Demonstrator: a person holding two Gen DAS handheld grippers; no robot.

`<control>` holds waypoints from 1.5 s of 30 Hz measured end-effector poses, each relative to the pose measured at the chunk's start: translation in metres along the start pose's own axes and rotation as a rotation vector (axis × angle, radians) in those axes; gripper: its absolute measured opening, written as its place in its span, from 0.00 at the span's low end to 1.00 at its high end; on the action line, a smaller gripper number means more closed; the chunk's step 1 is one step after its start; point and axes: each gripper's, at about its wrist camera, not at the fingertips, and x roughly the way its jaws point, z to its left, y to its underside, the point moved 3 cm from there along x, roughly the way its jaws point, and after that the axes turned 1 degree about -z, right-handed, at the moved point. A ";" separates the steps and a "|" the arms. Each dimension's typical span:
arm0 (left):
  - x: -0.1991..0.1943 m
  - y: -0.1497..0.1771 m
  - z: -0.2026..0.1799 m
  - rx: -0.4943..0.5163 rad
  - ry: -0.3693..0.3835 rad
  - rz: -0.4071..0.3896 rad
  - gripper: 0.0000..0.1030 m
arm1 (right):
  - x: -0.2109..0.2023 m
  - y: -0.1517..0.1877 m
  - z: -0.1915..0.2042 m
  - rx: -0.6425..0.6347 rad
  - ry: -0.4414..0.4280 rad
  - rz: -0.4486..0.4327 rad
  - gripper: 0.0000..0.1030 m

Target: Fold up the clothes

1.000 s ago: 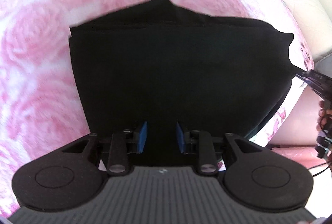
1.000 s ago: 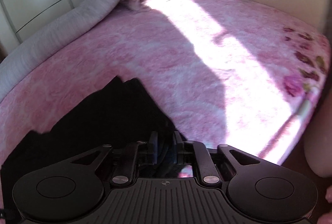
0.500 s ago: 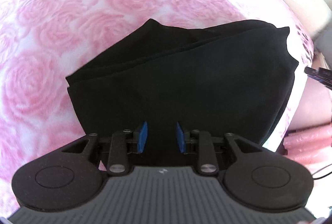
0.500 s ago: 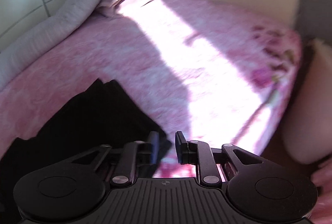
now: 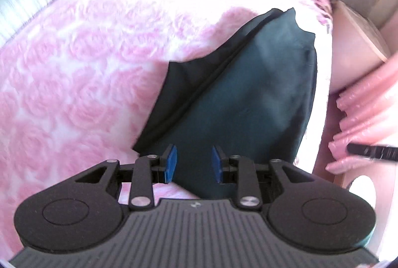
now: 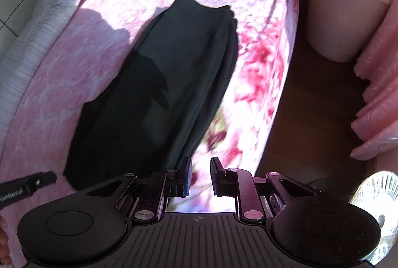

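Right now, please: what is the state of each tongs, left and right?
Left tongs: open, holding nothing, above the folded dark garment.
Right tongs: open, holding nothing, beside the garment's near edge.

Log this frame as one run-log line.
task: fold clothes | garment: dark, folded, flat on pink bedspread | left claw: open, empty | right claw: open, empty, beside garment edge

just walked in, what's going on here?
A person holds a gripper in each hand over a bed. A dark garment lies folded in layers on the pink blanket near the bed's edge. Both the left gripper and the right gripper are open and hold nothing.
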 end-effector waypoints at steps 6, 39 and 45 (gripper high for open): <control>-0.032 0.005 0.001 0.116 -0.015 0.015 0.26 | -0.025 0.044 0.045 -0.001 0.067 0.034 0.21; -0.140 0.018 -0.057 0.413 0.013 -0.068 0.37 | -0.114 0.094 0.092 0.020 0.153 0.019 0.36; -0.131 0.032 -0.049 0.396 0.019 -0.023 0.37 | -0.114 0.101 0.088 0.024 0.146 0.044 0.36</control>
